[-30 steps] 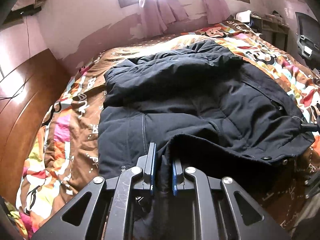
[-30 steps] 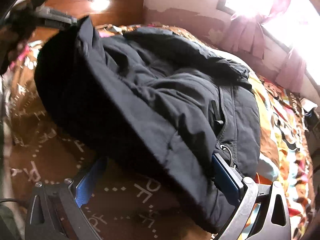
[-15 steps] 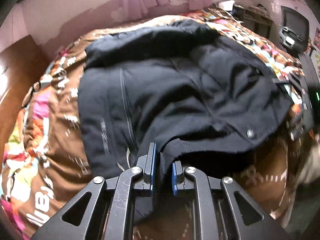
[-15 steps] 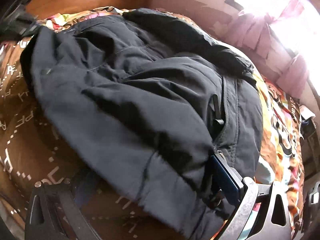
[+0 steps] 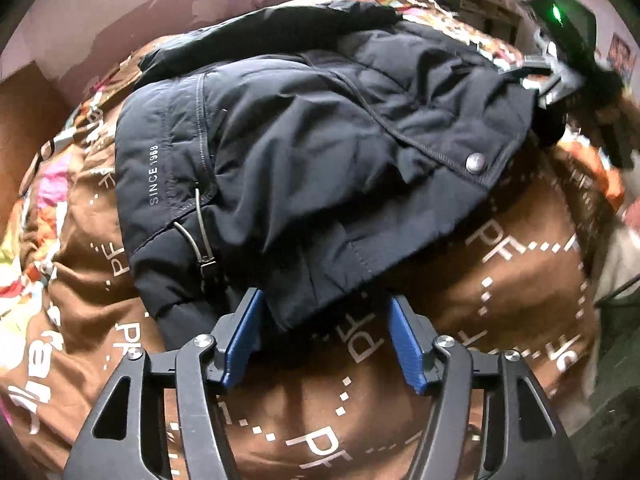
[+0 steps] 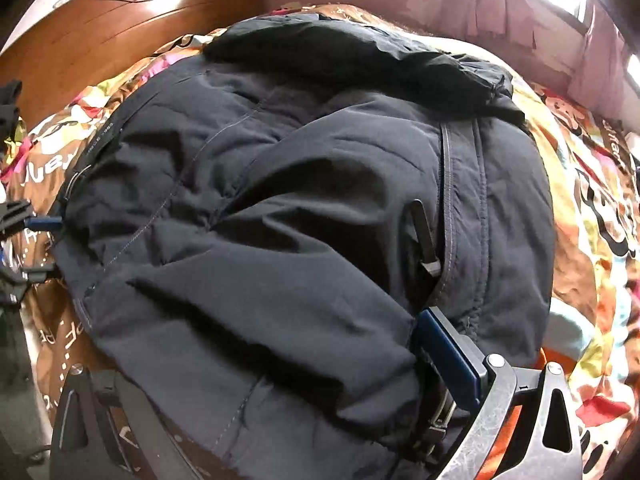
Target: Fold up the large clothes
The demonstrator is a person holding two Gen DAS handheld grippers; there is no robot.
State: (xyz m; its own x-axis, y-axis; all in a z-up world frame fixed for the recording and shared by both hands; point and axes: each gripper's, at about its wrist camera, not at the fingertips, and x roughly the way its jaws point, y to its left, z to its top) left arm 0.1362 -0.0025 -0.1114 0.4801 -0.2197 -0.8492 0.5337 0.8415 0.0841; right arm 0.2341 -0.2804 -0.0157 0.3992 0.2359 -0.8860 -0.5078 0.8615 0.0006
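Note:
A large dark navy padded jacket (image 5: 320,128) lies bunched on the bed, its snap-button hem toward me. My left gripper (image 5: 324,298) hovers just over the bedspread with its jaws opening. The hem corner (image 5: 304,292) lies loose between the blue pads (image 5: 404,344), resting against the left one. In the right wrist view the jacket (image 6: 300,220) drapes across my right gripper (image 6: 272,392). Its jaws stand wide; the right pad (image 6: 448,360) shows beside the zipper seam, and fabric hides the left finger. The left gripper (image 6: 38,246) shows at the jacket's far left edge.
A brown bedspread (image 5: 500,280) with white "PF" lettering and bright cartoon patches covers the bed. A wooden headboard (image 6: 120,40) stands behind, with a pink wall and pink curtains (image 6: 500,20) to its right. The blurred right gripper (image 5: 560,76) shows at the jacket's far corner.
My left gripper sank toward the bed with the hem pinched, then its jaws parted and let the hem go. The jacket, earlier lifted at that end, now rests on the bedspread.

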